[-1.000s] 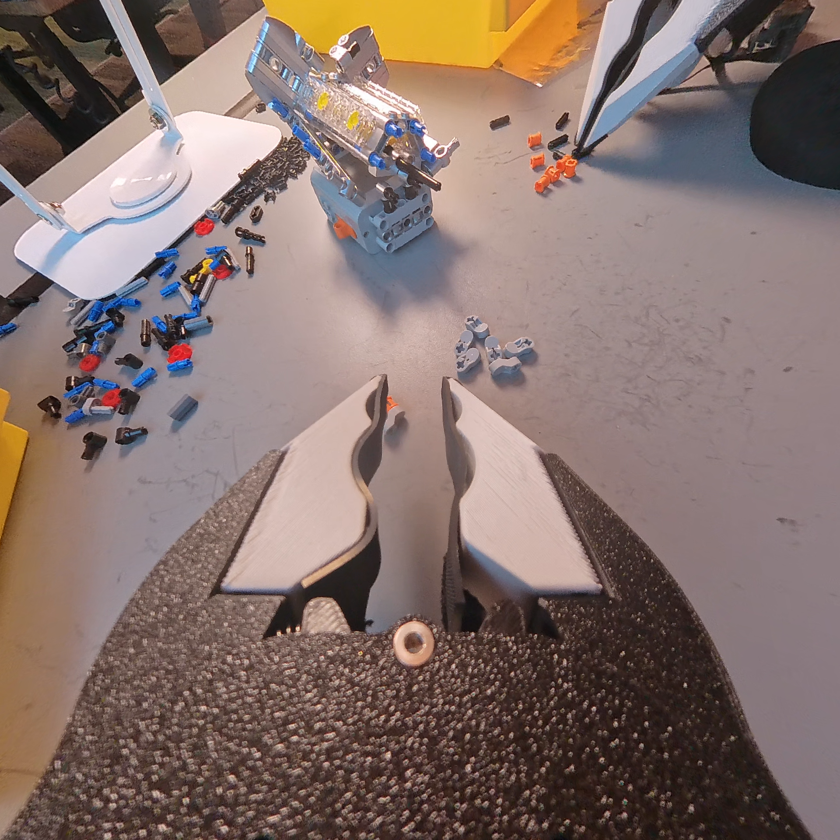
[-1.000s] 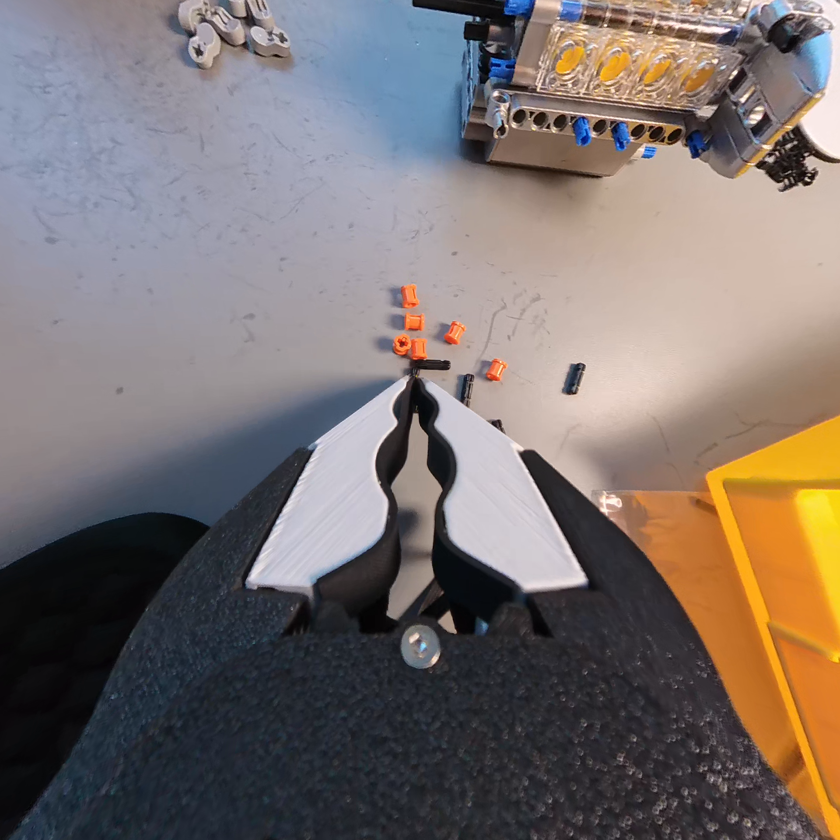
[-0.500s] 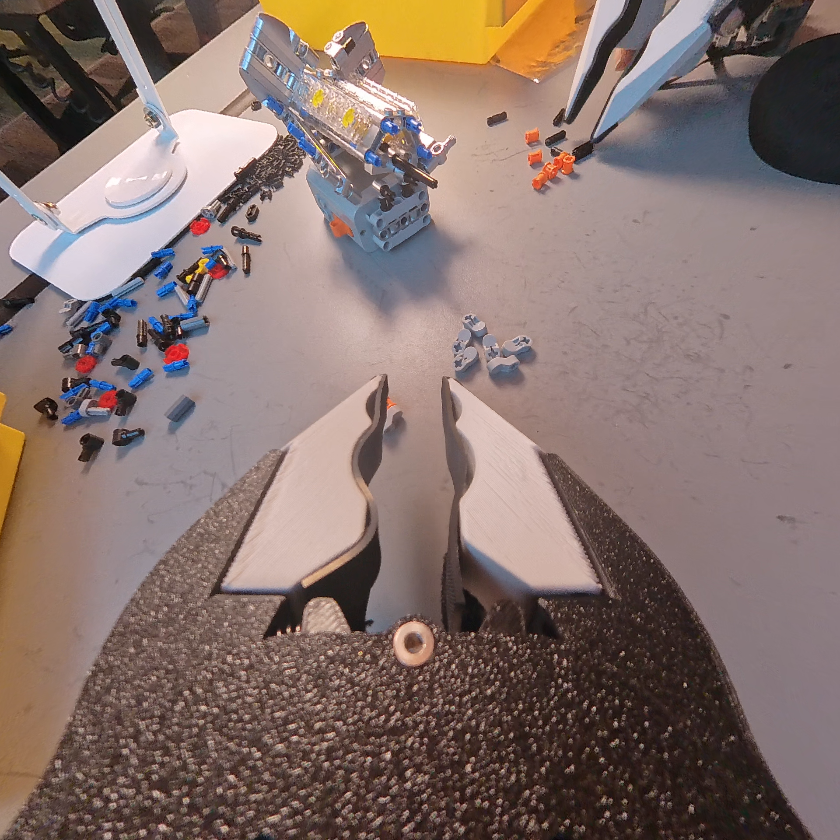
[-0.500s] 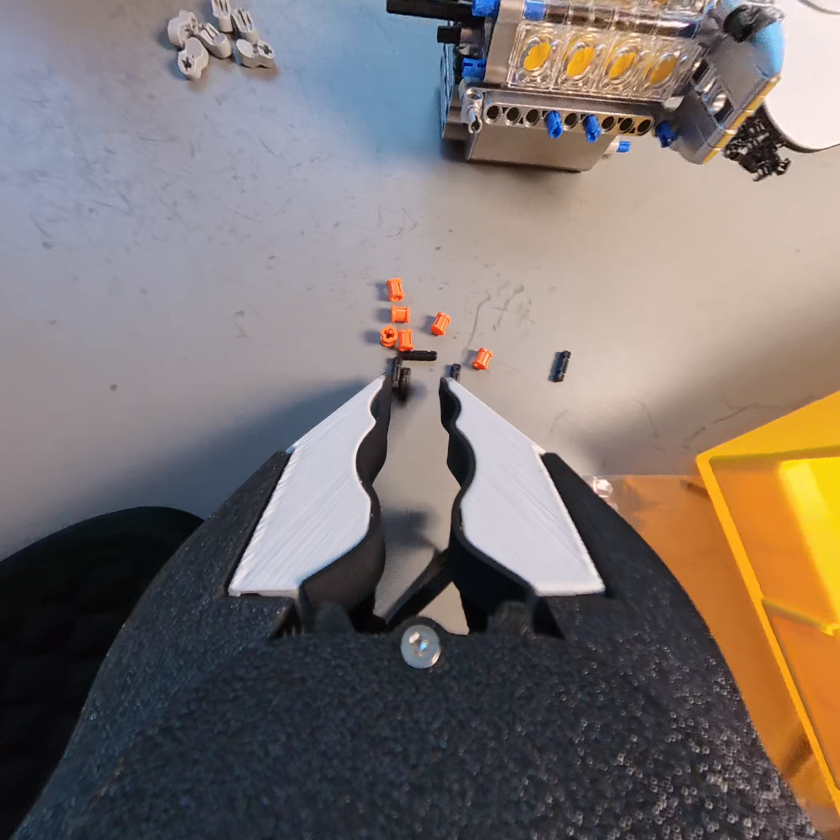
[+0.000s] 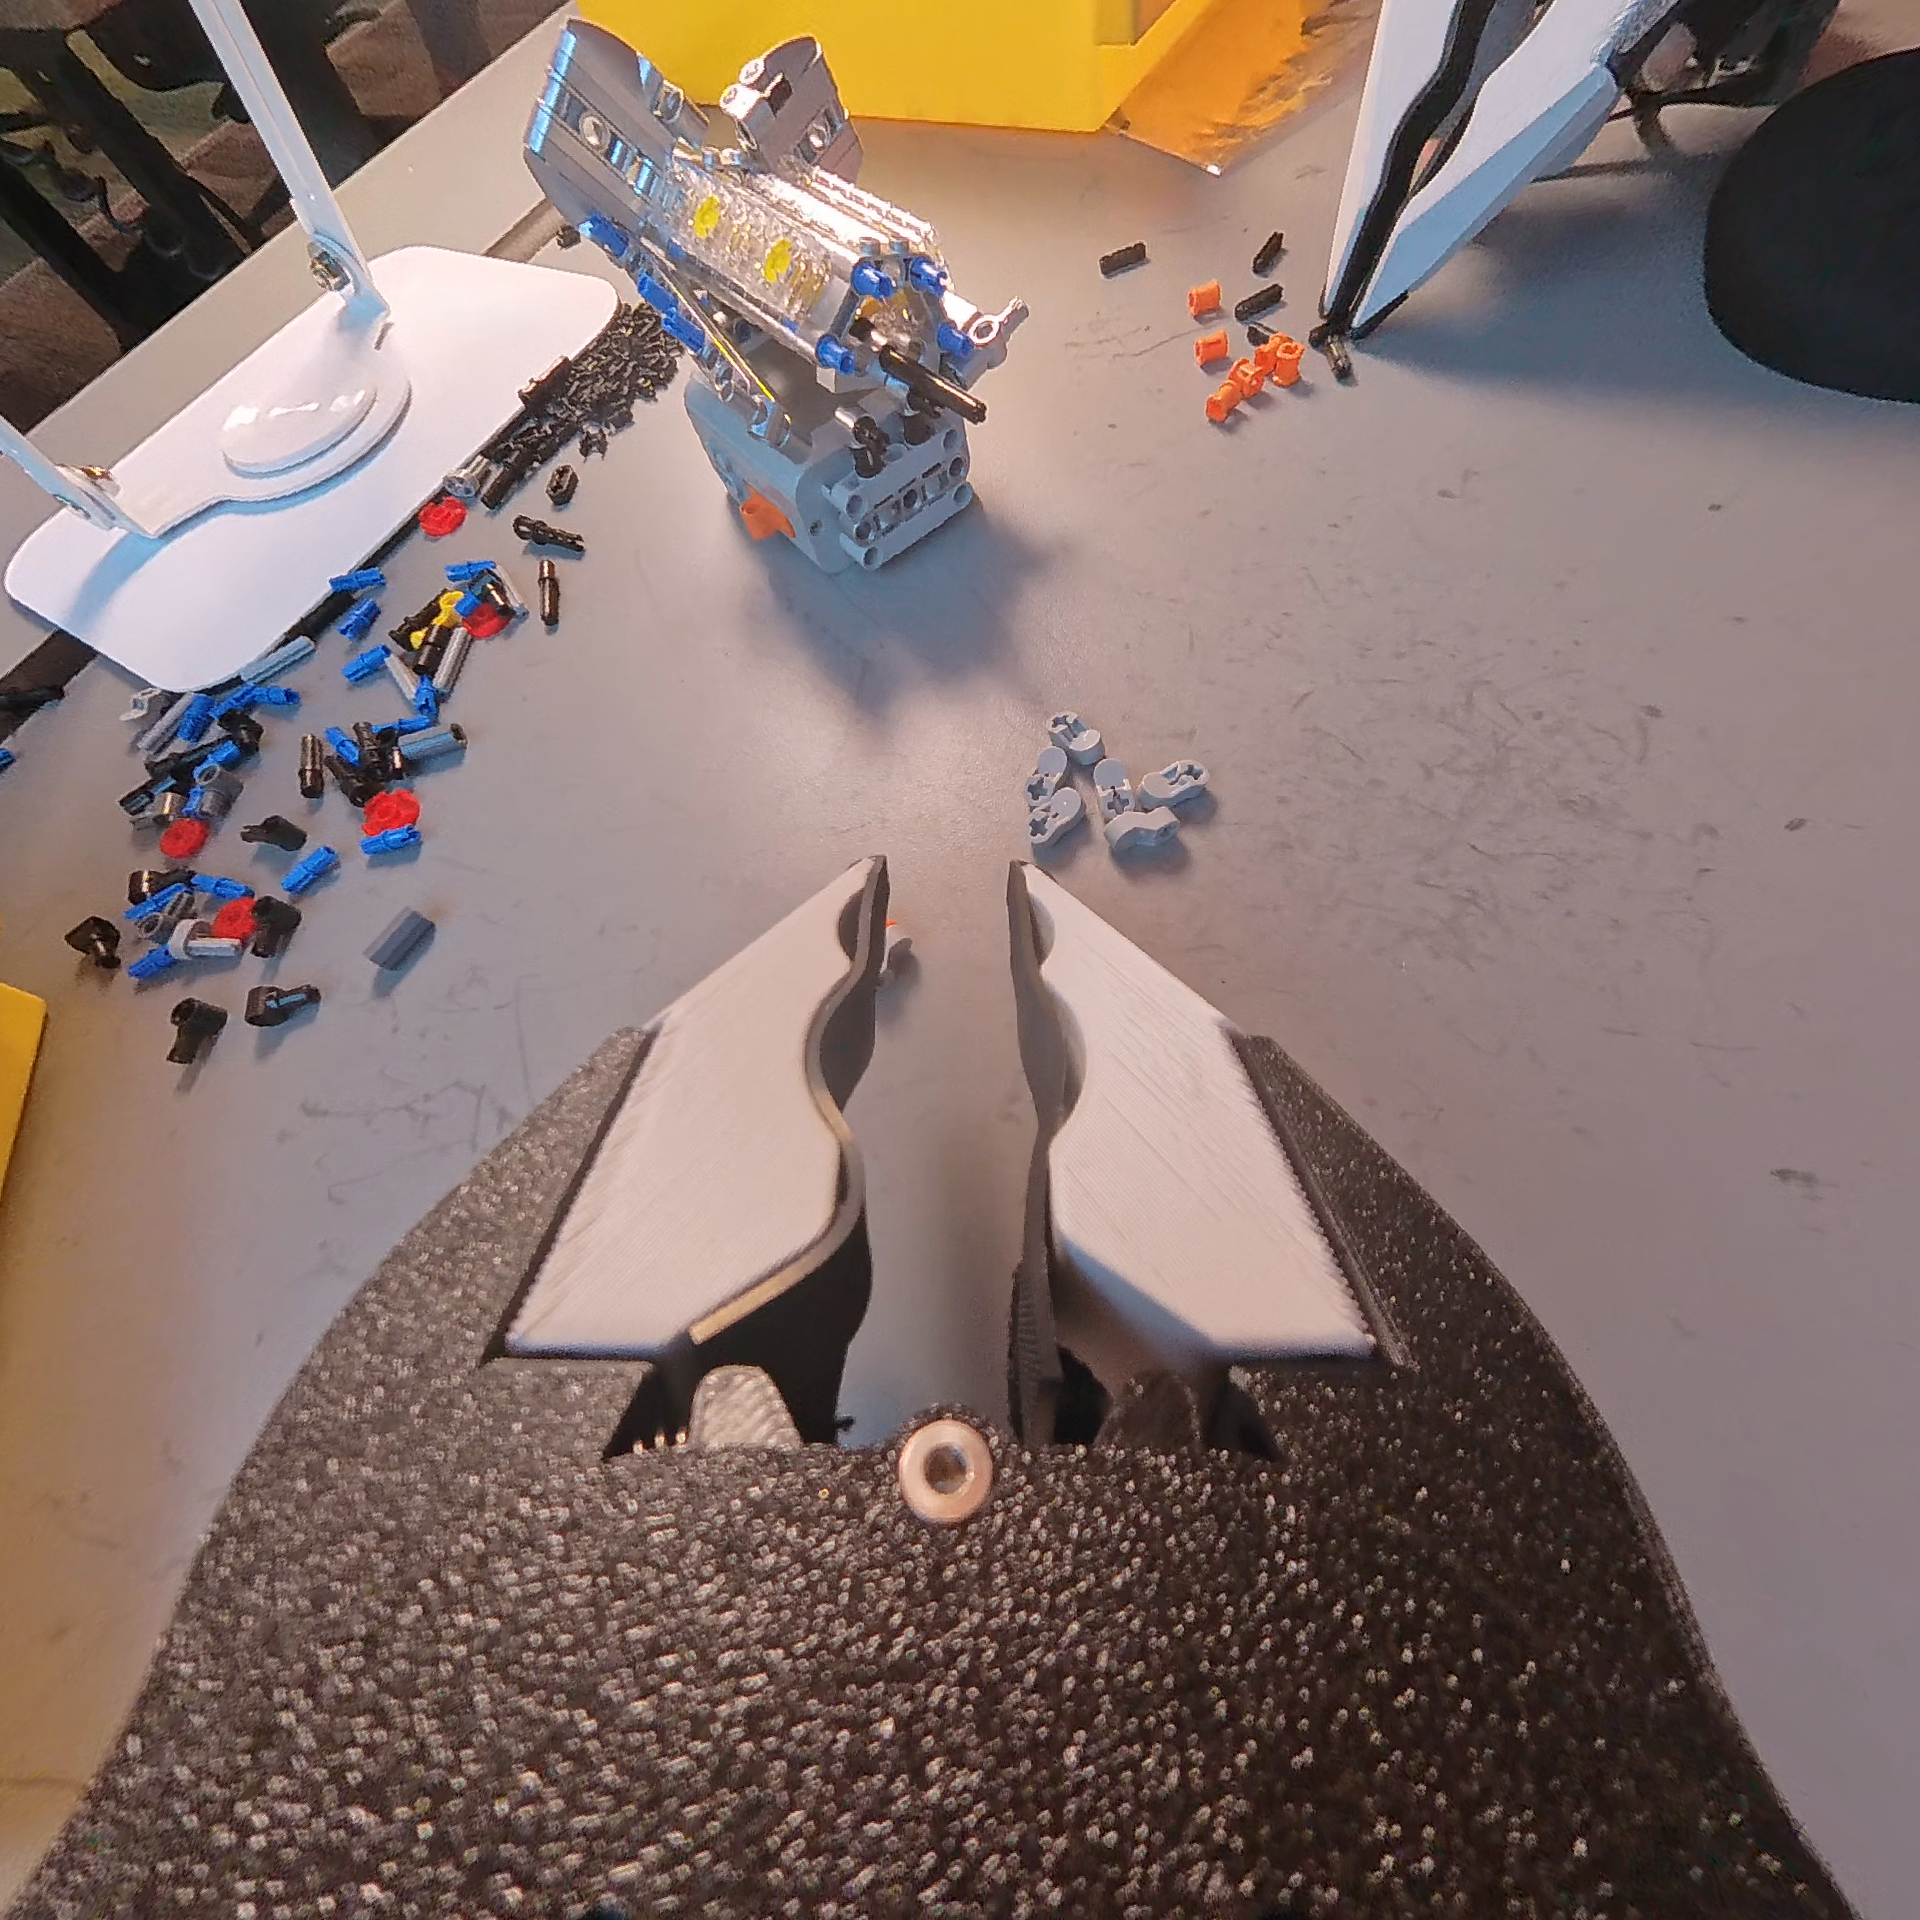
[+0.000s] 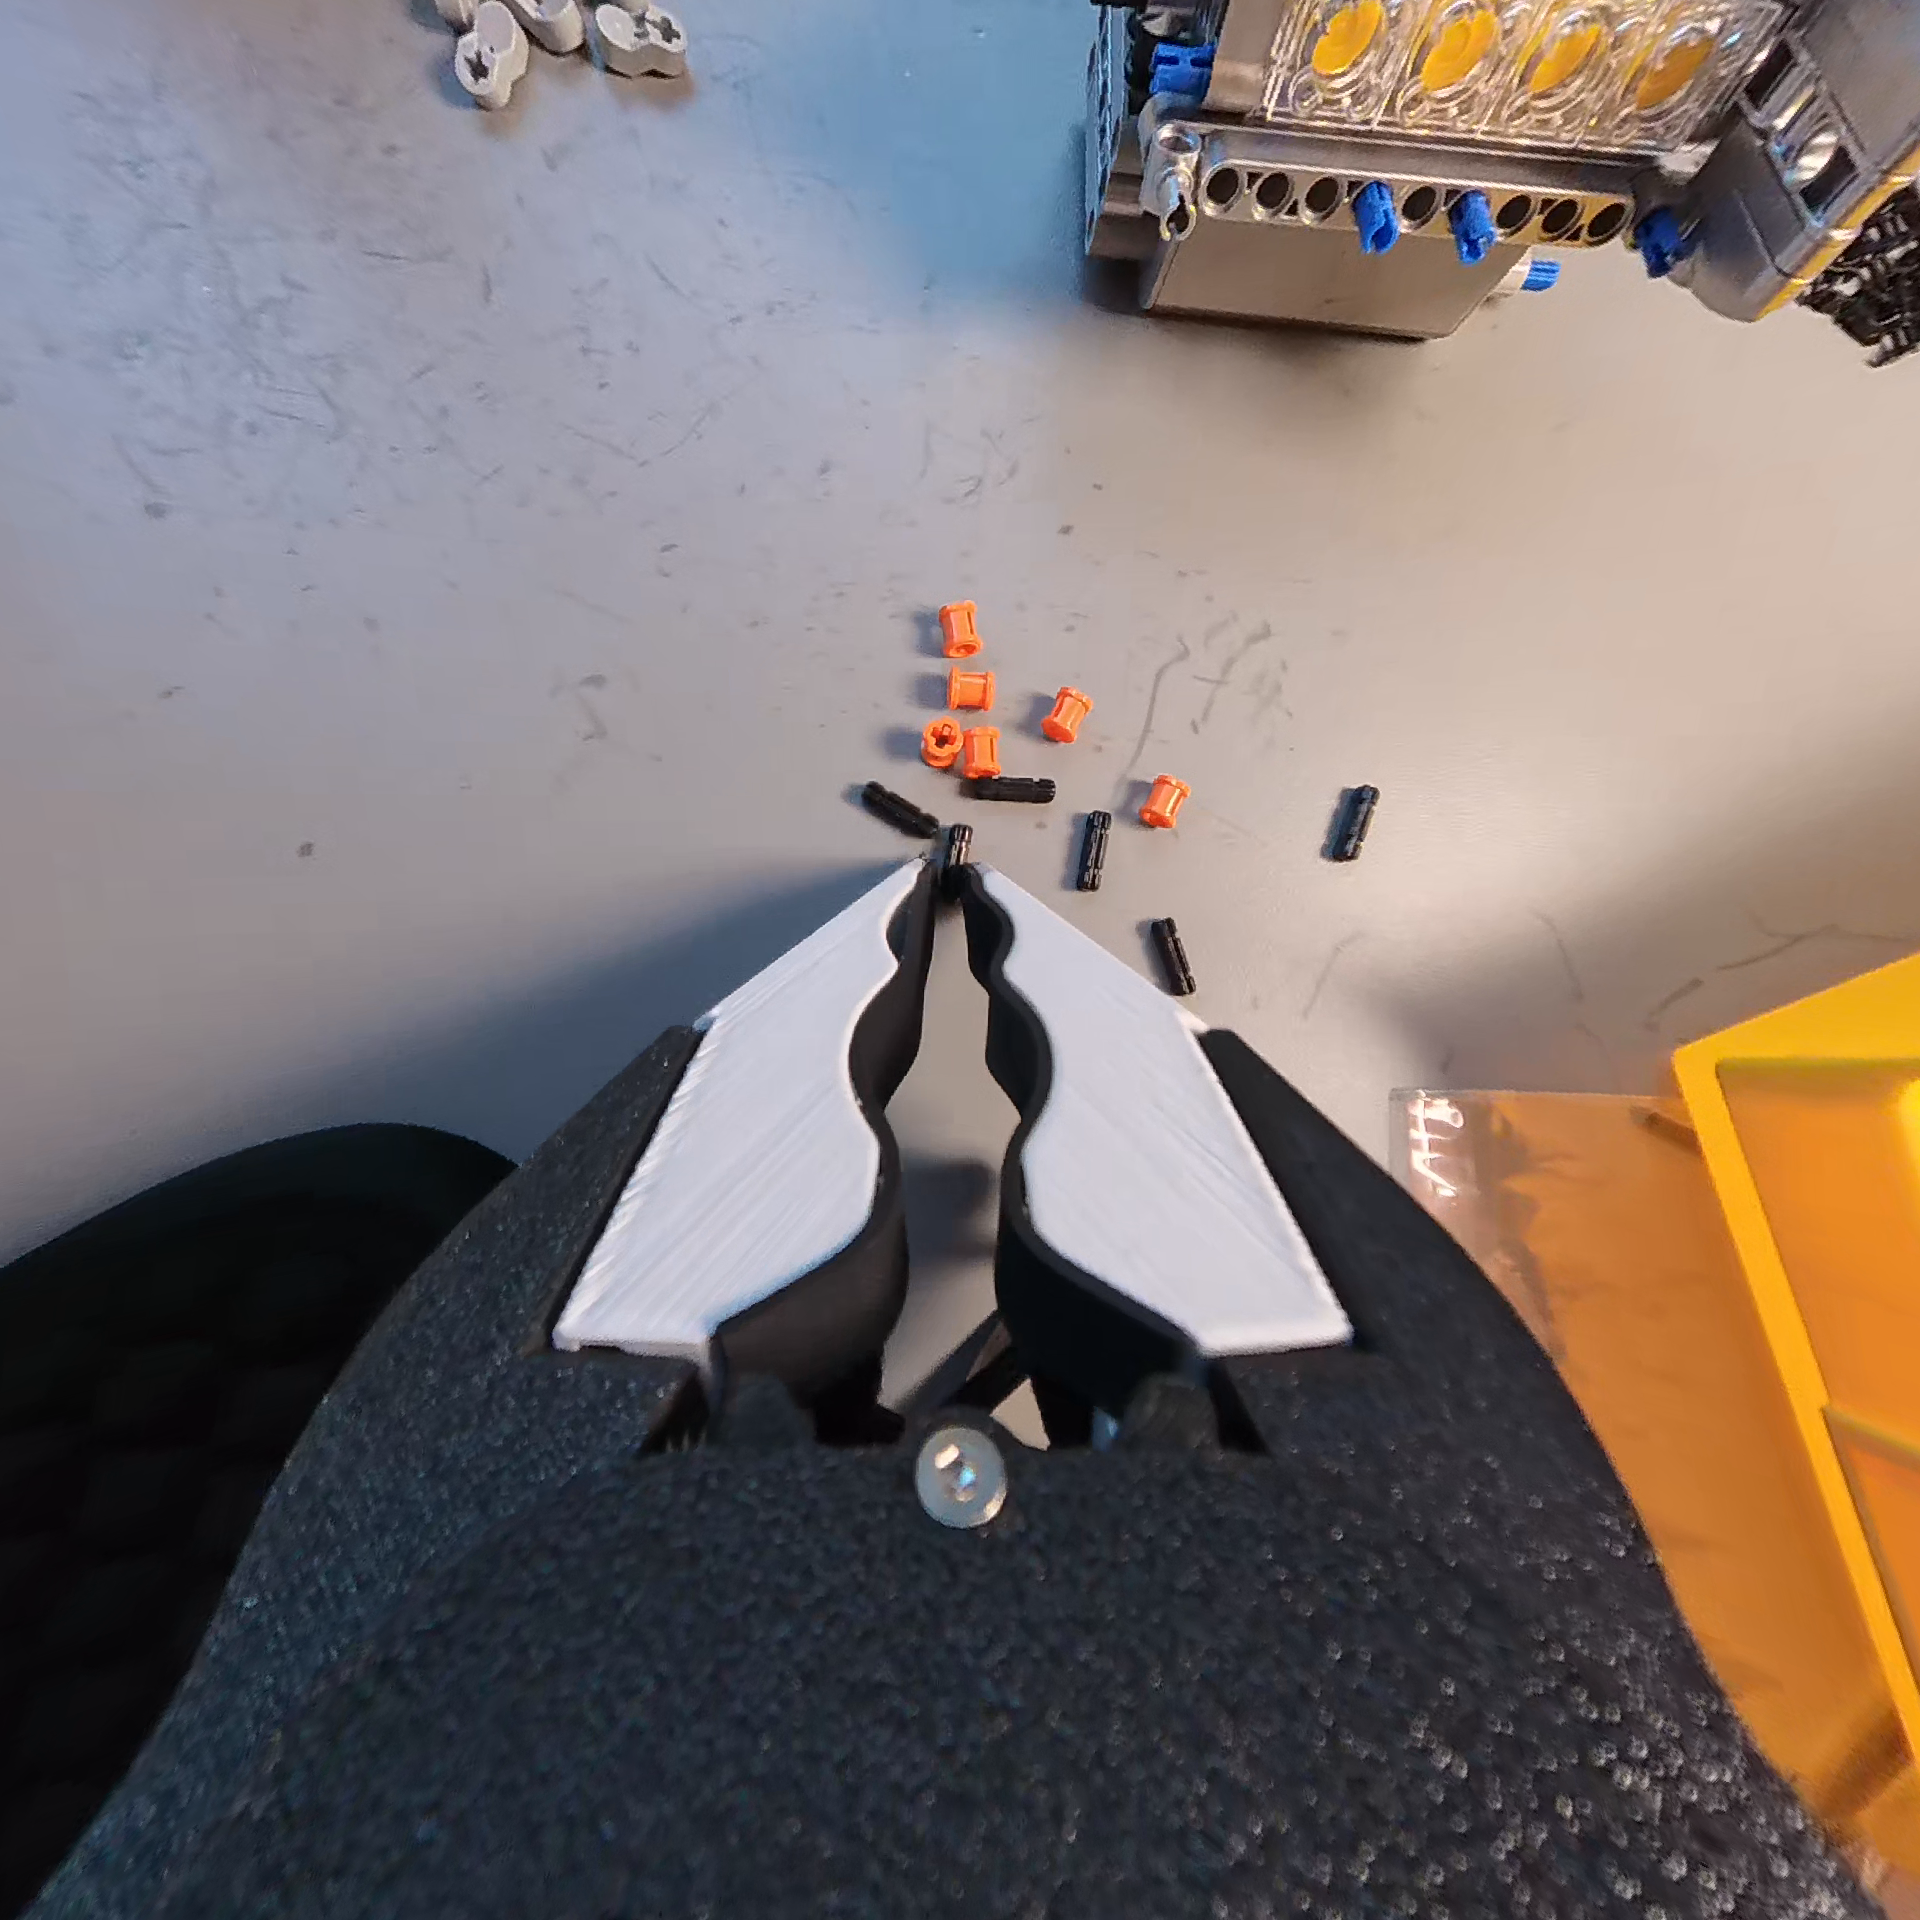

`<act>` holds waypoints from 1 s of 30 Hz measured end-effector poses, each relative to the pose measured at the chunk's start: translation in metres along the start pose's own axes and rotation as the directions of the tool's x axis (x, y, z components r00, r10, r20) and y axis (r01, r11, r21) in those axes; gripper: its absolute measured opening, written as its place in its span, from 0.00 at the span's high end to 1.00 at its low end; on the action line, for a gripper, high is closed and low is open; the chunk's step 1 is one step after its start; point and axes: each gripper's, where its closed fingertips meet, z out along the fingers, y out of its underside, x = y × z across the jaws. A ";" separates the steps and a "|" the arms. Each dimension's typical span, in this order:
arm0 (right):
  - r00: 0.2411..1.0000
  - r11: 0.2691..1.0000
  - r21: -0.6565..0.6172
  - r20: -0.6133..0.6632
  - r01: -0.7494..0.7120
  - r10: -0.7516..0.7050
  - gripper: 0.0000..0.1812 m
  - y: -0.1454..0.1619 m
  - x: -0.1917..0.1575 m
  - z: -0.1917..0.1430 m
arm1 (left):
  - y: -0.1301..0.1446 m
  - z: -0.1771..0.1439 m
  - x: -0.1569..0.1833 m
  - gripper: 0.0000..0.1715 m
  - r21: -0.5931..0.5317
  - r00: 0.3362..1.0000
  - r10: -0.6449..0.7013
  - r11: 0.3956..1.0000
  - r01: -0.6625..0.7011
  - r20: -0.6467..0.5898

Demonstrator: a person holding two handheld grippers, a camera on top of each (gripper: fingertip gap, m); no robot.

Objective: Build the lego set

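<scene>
My right gripper (image 6: pixel 951 871) is shut on a small black pin (image 6: pixel 954 844), pinched at the fingertips just above the grey table (image 6: pixel 416 520). Several orange bushes (image 6: pixel 971 691) and loose black pins (image 6: pixel 1093 850) lie just ahead of it. The grey brick-built engine model (image 6: pixel 1455 156) stands beyond. My left gripper (image 5: pixel 948 883) is open and empty, low over the table; a small grey and orange piece (image 5: pixel 896 943) lies by its left fingertip. The left wrist view also shows the model (image 5: pixel 790 343), a cluster of grey connectors (image 5: pixel 1112 795) and the right gripper (image 5: pixel 1340 332).
A scatter of blue, black and red small parts (image 5: pixel 312 748) lies left, beside a white lamp base (image 5: pixel 301 436). A yellow bin (image 6: pixel 1818 1247) and clear orange sheet (image 6: pixel 1538 1195) sit right of the right gripper. A black rounded object (image 6: pixel 156 1351) is at its left. The gap from one gripper's tips to the other's is roughly 25 cm.
The right gripper was shut, opened half a second ago beside a black pin, and has now shut on that pin. The left gripper has stayed open and still.
</scene>
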 end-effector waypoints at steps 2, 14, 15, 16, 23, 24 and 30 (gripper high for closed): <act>1.000 1.000 -0.003 -0.001 -0.003 0.003 0.98 0.001 0.001 -0.001 | 0.000 0.000 0.000 0.88 -0.001 1.000 0.002 1.000 -0.002 -0.002; 0.994 0.920 0.380 0.007 0.094 -0.105 0.98 -0.087 -0.029 -0.022 | 0.002 0.004 0.014 0.91 -0.021 0.997 0.045 0.999 -0.046 -0.058; 0.988 0.919 0.377 0.056 0.112 -0.143 0.98 -0.092 -0.045 -0.014 | 0.002 0.005 0.017 0.91 -0.024 0.996 0.055 0.998 -0.057 -0.069; 0.979 0.924 0.358 0.093 0.138 -0.183 0.98 -0.094 -0.058 -0.005 | 0.003 0.006 0.019 0.92 -0.029 0.995 0.064 0.997 -0.067 -0.077; 0.925 0.947 0.201 0.238 0.251 -0.296 0.98 -0.082 -0.096 0.035 | 0.004 0.022 0.017 0.92 -0.079 0.991 0.075 0.993 -0.084 -0.110; 0.928 0.950 0.201 0.241 0.240 -0.285 0.98 -0.083 -0.094 0.036 | 0.004 0.025 0.016 0.92 -0.086 0.990 0.070 0.993 -0.081 -0.124; 0.937 0.958 0.188 0.234 0.217 -0.258 0.98 -0.076 -0.088 0.036 | 0.005 0.035 0.021 0.92 -0.124 0.972 0.048 0.989 -0.078 -0.229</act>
